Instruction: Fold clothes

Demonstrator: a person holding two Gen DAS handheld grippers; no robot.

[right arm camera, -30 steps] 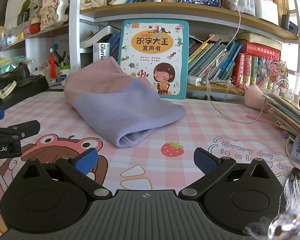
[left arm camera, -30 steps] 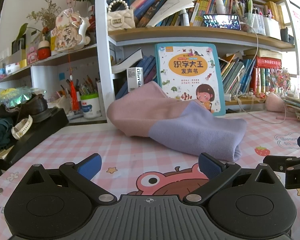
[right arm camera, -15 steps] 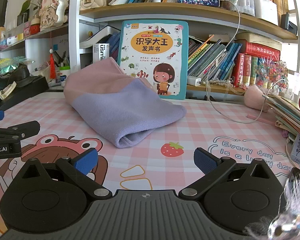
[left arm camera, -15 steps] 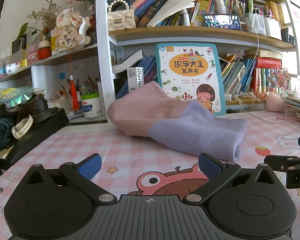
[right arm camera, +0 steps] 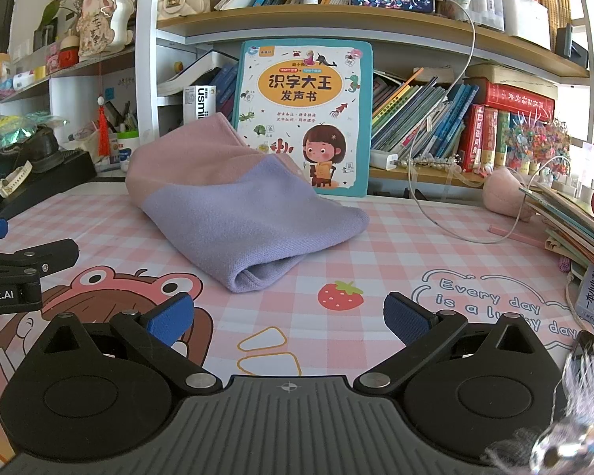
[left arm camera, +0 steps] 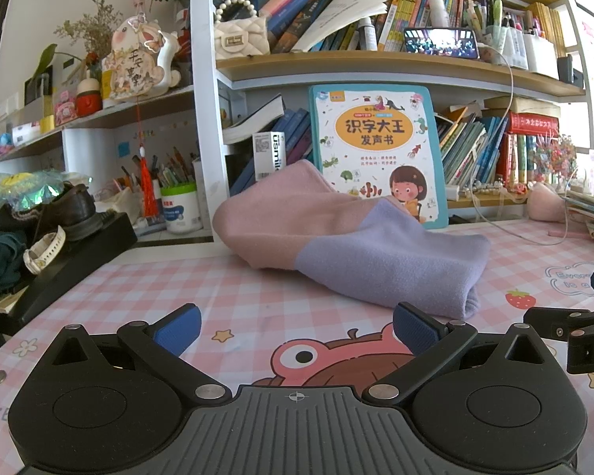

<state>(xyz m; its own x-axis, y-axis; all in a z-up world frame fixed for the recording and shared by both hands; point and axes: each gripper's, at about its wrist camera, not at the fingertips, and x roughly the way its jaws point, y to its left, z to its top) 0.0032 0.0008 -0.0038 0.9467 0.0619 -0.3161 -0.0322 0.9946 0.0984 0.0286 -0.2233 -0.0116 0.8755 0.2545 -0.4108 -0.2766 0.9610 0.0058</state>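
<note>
A folded pink and lilac garment (left arm camera: 348, 245) lies on the pink checked table mat (left arm camera: 237, 297), its pink end toward the shelves and its lilac end toward me. It also shows in the right wrist view (right arm camera: 233, 206). My left gripper (left arm camera: 297, 326) is open and empty, low over the mat, a short way in front of the garment. My right gripper (right arm camera: 289, 314) is open and empty, in front of the garment's lilac end and slightly to its right. Each gripper shows at the edge of the other's view.
A children's book (right arm camera: 303, 114) leans against the shelves behind the garment. A white cable (right arm camera: 447, 213) and a pink pouch (right arm camera: 503, 194) lie at the back right. Stacked books (right arm camera: 574, 229) sit at the right edge. A black box with a shoe (left arm camera: 67, 237) sits left.
</note>
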